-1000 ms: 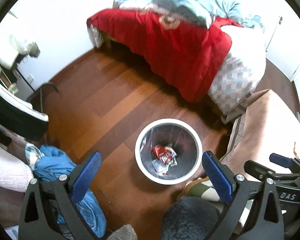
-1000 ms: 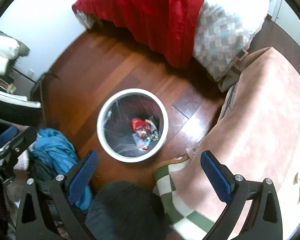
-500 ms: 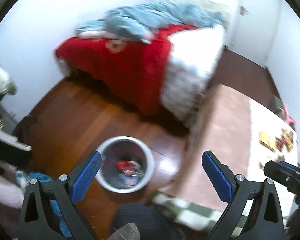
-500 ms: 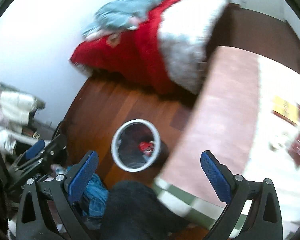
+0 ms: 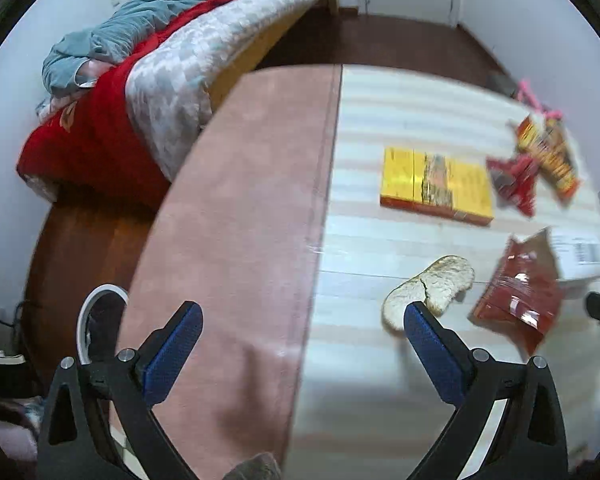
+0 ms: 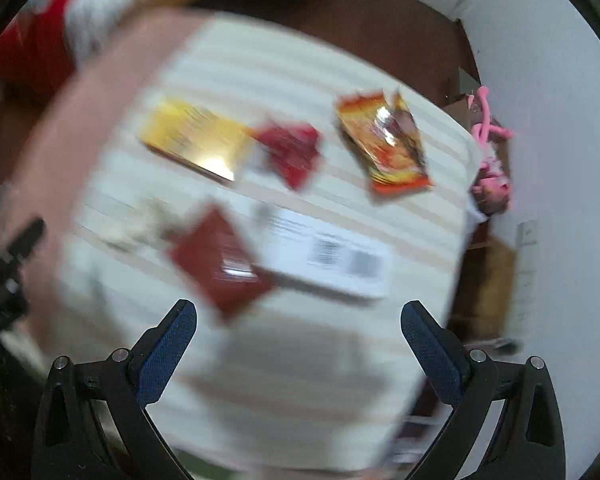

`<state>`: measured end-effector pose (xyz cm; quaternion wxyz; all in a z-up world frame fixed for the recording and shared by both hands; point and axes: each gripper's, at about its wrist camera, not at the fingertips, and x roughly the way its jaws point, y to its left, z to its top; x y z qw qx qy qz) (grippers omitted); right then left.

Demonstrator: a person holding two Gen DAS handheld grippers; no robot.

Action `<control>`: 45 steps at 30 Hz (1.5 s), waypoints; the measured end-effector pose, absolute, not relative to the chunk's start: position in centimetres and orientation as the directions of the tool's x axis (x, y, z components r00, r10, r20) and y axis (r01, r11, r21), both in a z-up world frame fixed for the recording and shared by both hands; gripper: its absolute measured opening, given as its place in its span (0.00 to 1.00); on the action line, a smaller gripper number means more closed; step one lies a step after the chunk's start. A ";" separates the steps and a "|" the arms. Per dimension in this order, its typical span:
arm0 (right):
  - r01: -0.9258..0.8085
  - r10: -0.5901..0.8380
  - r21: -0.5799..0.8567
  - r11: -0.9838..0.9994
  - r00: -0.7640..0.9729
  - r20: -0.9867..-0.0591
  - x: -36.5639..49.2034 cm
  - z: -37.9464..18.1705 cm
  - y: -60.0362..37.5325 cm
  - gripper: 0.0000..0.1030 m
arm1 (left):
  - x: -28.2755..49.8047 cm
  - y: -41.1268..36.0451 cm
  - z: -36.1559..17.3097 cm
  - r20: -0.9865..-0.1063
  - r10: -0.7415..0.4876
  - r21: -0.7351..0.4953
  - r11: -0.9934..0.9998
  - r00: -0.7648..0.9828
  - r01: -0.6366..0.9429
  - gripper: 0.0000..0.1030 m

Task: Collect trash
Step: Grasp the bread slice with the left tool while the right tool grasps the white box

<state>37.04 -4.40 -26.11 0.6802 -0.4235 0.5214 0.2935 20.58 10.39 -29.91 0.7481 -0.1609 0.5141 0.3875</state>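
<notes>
My left claw spread wide, empty, over tabletop; bin low at its left, puffed snack by right finger. Right claw equally agape, empty; dark red wrapper just ahead, likely first grab.

L wrist cam looks fwd and down past its 2 blue-padded fingers onto the striped table from above its near-left side, w/ pink cloth centre-left, bed upper left, white bin rim at lower left. R wrist cam sits further right over the same table, facing down and slightly right toward the wall (heavy motion blur). Both views share the yellow box, dark red packet, orange wrapper, pink toy. Each cam catches the other gripper at its frame edge.
</notes>
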 end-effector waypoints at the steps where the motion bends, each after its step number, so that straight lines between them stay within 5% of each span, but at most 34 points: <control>1: -0.854 -0.063 -0.286 0.435 0.288 -0.956 37.6 -26.9 -4.2 0.95 | 20.9 10.3 -30.2 -0.896 0.413 0.161 0.644 0.163 -0.748 1.00; 9: -0.934 -0.088 -0.270 0.233 0.257 -0.963 40.4 -31.4 -1.9 0.93 | 21.0 10.7 -31.0 -0.898 0.416 0.182 0.649 0.145 -0.738 1.00; 17: -0.859 -0.004 -0.086 0.505 0.098 -0.995 42.9 -31.1 -3.6 0.66 | 21.6 11.5 -30.1 -0.907 0.315 0.092 0.798 0.281 -0.596 1.00; 21: -0.701 0.052 0.068 0.709 -0.044 -0.998 44.2 -30.7 -7.6 0.65 | 23.4 10.5 -30.3 -0.927 0.165 0.016 0.914 0.336 -0.406 0.99; 26: -0.669 0.088 0.141 0.730 -0.113 -0.990 43.9 -31.2 -9.1 0.67 | 26.6 8.9 -32.4 -0.956 0.083 0.012 0.970 0.281 -0.243 0.97; 28: -0.683 0.084 0.116 0.721 -0.080 -0.993 43.7 -31.3 -9.1 0.67 | 27.4 8.4 -33.2 -0.963 0.080 0.020 0.974 0.257 -0.227 0.75; 34: -0.704 0.089 0.042 0.709 0.030 -0.996 40.9 -31.3 -7.7 0.67 | 27.9 7.7 -32.6 -0.954 0.085 0.001 0.960 0.287 -0.280 0.33; 40: -0.679 0.097 0.010 0.734 0.091 -0.991 38.9 -31.4 -6.7 0.58 | 26.8 7.4 -32.5 -0.950 0.110 -0.035 0.893 0.292 -0.450 0.27; 45: -0.702 0.078 -0.005 0.712 0.086 -0.993 38.6 -31.4 -5.6 0.59 | 26.7 5.9 -32.6 -0.945 0.145 0.005 0.904 0.294 -0.428 0.28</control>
